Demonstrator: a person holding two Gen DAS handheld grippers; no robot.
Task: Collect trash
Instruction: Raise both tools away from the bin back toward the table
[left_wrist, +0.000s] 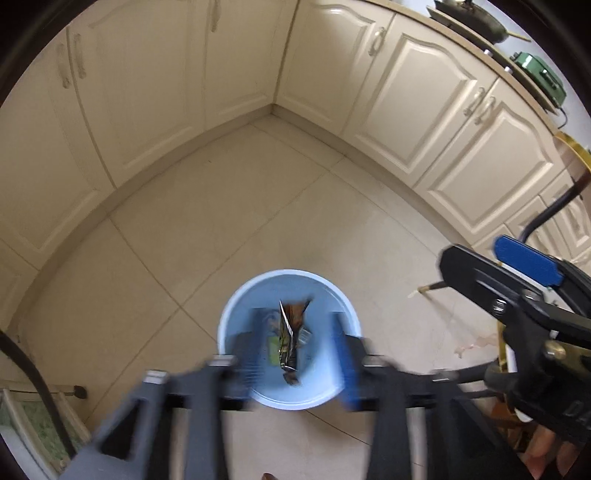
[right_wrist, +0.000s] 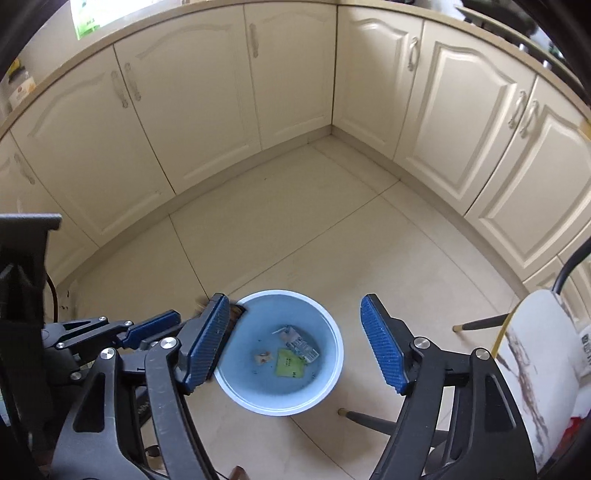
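Note:
A light blue bin (left_wrist: 325, 291) stands on the tiled floor below both grippers. My left gripper (left_wrist: 301, 350) hovers over it, blurred, jaws apart. A dark crumpled wrapper (left_wrist: 290, 339) hangs loose between its fingers above the bin, with a gap on each side. In the right wrist view my right gripper (right_wrist: 295, 301) is open and empty over the bin (right_wrist: 236, 391). A green paper (right_wrist: 290, 363), a small carton (right_wrist: 301, 343) and a scrap (right_wrist: 262, 357) lie on the bin's bottom. The left gripper (right_wrist: 173, 325) shows at the left by the rim. The right gripper (left_wrist: 480, 258) shows at the right.
Cream cabinets (right_wrist: 288, 74) wrap around the corner behind the bin. A white marbled table top (right_wrist: 535, 350) and dark chair legs (right_wrist: 373, 417) stand to the right. A pan (left_wrist: 476, 18) and a green appliance (left_wrist: 539, 74) sit on the counter.

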